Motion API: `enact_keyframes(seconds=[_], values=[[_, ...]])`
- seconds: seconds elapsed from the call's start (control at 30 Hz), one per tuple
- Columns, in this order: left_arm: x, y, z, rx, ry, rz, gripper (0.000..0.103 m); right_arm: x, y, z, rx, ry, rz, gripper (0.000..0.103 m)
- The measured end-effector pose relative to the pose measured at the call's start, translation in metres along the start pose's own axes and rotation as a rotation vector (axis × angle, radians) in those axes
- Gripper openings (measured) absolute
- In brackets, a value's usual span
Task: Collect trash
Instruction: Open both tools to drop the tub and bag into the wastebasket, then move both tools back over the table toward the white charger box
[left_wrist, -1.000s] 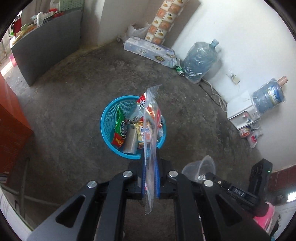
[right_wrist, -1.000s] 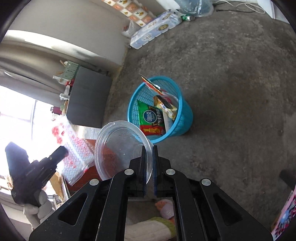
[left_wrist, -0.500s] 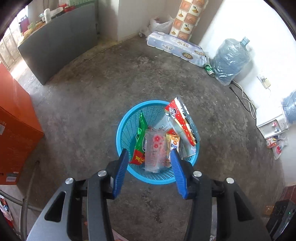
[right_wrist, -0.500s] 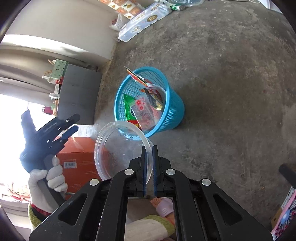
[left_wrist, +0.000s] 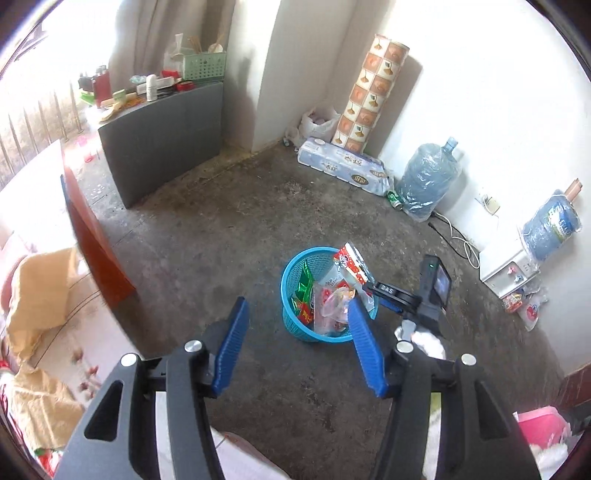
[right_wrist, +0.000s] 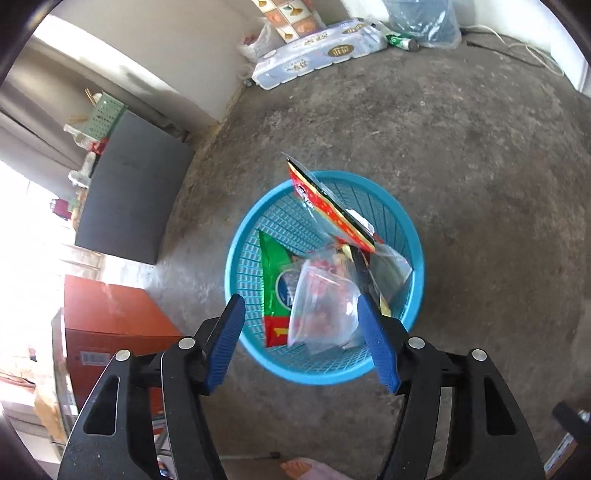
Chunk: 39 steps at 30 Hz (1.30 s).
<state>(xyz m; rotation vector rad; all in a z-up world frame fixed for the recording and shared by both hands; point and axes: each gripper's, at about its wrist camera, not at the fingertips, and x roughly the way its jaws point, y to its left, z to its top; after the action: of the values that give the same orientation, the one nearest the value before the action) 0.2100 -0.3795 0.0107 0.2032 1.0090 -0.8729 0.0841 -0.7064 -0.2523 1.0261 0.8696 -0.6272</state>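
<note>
Blue plastic, the basket (right_wrist: 325, 280) sits in the middle of the right wrist frame, stuffed with a clear bag (right_wrist: 325, 310), a green wrapper (right_wrist: 277, 284) and a red wrapper (right_wrist: 328, 206) that pokes over the rim. The right gripper (right_wrist: 301, 332) hangs just above it and the left gripper (left_wrist: 295, 343) is farther back, both with jaws spread wide and holding nothing. The pile is high, so I think a bump could knock the red wrapper out onto the floor (right_wrist: 461, 147).

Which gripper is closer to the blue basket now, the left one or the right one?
Right. The right gripper hangs open directly above the blue basket; the left gripper is open, farther back and to its side.
</note>
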Motion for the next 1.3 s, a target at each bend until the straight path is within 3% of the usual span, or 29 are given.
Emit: enact_keyframes(seconds=[0.13,0.23,0.43,0.57,0.77,0.87,0.97,1.0,1.07,1.3], values=[[-0.044,0.04,-0.038,-0.087,-0.03,0.003,0.054,0.028,0.005,-0.004,-0.083,0.042,-0.104,0.057],[-0.072,0.068,-0.063,-0.162,-0.065,0.023,0.054,0.029,0.0,-0.013,-0.104,0.051,-0.125,0.052],[-0.12,0.111,-0.1,-0.282,-0.156,0.067,0.054,0.038,-0.003,-0.022,-0.159,0.082,-0.209,0.023],[-0.141,0.131,-0.116,-0.337,-0.2,0.071,0.054,0.026,0.008,-0.024,-0.214,0.038,-0.219,0.011],[-0.166,0.153,-0.136,-0.377,-0.249,0.076,0.054,0.031,0.04,-0.031,-0.355,0.037,-0.221,0.007],[-0.177,0.162,-0.147,-0.402,-0.271,0.092,0.054,0.024,0.048,-0.039,-0.347,0.064,-0.18,0.009],[-0.192,0.172,-0.157,-0.415,-0.304,0.136,0.054,-0.001,0.061,-0.057,-0.366,0.068,-0.082,0.012],[-0.197,0.176,-0.16,-0.421,-0.311,0.157,0.054,-0.012,0.067,-0.064,-0.38,0.063,-0.051,0.015],[-0.206,0.184,-0.168,-0.441,-0.319,0.19,0.054,-0.036,0.076,-0.077,-0.405,0.047,-0.004,0.031],[-0.218,0.209,-0.201,-0.522,-0.324,0.227,0.054,-0.132,0.116,-0.109,-0.507,-0.032,0.172,0.047]])
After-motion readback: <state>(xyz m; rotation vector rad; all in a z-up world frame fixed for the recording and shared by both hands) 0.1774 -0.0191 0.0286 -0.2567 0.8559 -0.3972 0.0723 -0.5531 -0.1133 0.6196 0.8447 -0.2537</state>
